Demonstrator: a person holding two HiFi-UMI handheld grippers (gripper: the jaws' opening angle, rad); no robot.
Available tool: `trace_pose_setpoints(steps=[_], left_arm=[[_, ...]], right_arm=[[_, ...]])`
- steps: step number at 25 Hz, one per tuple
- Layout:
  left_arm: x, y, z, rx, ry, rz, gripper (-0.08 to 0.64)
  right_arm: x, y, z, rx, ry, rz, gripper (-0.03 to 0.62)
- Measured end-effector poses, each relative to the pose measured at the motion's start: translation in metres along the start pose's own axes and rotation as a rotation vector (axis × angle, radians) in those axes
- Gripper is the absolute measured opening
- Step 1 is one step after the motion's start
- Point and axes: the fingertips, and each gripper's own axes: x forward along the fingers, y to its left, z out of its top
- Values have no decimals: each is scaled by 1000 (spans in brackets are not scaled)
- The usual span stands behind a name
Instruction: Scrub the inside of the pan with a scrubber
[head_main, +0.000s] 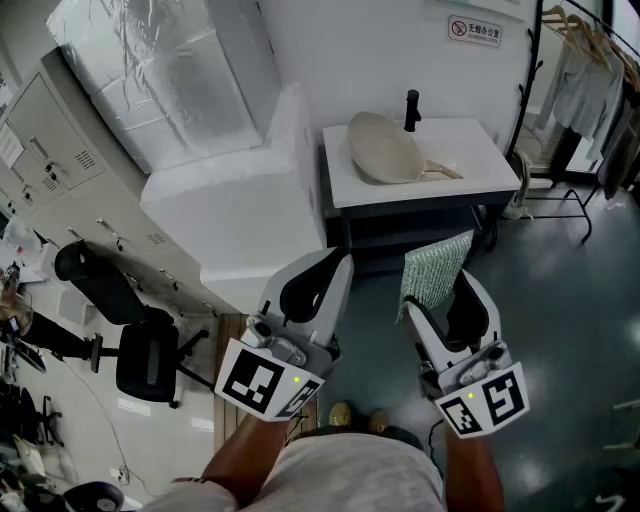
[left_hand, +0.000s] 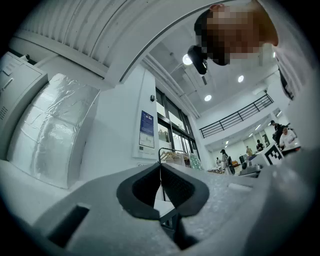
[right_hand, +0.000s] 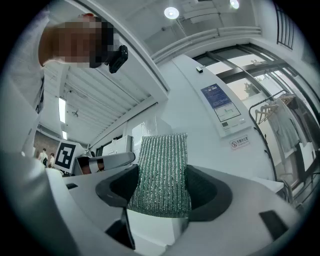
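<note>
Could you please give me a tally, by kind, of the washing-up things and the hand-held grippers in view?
Pan: 1
Scrubber: 1
Hand-held grippers: 2, the left hand-held gripper and the right hand-held gripper
Total: 4

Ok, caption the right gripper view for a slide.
Right gripper clamped on a green ribbed scrubber that sticks out past its jaws, in front of a white wall.
</note>
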Motion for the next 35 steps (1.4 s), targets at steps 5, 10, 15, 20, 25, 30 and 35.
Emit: trace_pose_setpoints(steps=[5,10,15,20,25,30,35], left_arm=[[2,1,-1,-2,1,0,20],[2,1,-3,-6,3,8,19],[6,1,-4,-3,5,25,19],[14,-3,-6,8,7,46,20],[23,-13,-8,28,9,69,19],[29,-17,-9,50,12,92,18],[36,-21,-12,61,11,103,20]], right_arm=[[1,-2,-1,15,-3,1,304],[-1,-5,1,28,-12,6,304],[-3,-13,7,21,-16,11,304],[-8,-25,12,19,-22,21,304],[-16,-40,16,18,-26,43,304],[-16,-49,18,7,-26,77,304],[-15,-60,17,9,-28,87,304]])
